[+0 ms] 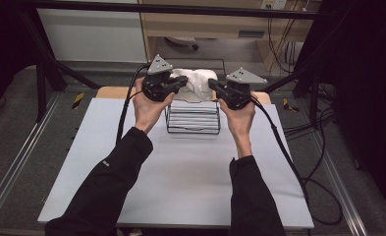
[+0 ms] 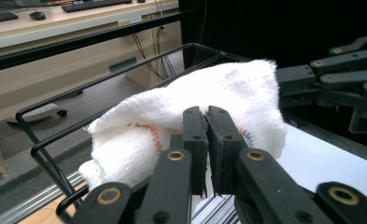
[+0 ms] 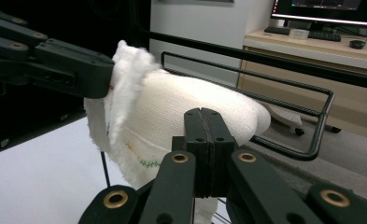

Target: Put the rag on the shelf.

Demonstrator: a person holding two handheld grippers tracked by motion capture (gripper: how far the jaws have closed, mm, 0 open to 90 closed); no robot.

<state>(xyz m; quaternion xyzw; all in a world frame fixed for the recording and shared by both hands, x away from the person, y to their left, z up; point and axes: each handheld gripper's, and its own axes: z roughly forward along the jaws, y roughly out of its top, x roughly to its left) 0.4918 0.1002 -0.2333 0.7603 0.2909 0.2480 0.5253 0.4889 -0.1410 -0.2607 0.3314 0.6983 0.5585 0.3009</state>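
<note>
Your left gripper (image 2: 204,122) had its jaws pressed together on the near edge of the white cloth (image 2: 190,116), and in the left gripper view only a thin seam of dark showed between the two pads, with the knitted fabric bulging out on both sides of them. Your right gripper (image 3: 203,122) was clenched in the same way on the opposite end of the cloth (its pads met almost flat, so I judge the fabric there was pinched thin). Because each gripper took one end, the cloth hung as a loose hump between them and did not fall in a heap; I think this was the reason for the two grips, to keep it spread and under control. The cloth was lifted above the black wire rack (image 1: 193,118), which stood at the far middle of the pale table (image 1: 180,177), and in the right gripper view the upper bar of the rack passed just behind the fabric. Whether the cloth touched that bar, I could not tell. In the high view your two hands faced each other across the rack, the left hand (image 1: 149,105) and the right hand (image 1: 239,118) at about the same height, which kept the cloth level over the wires.
</note>
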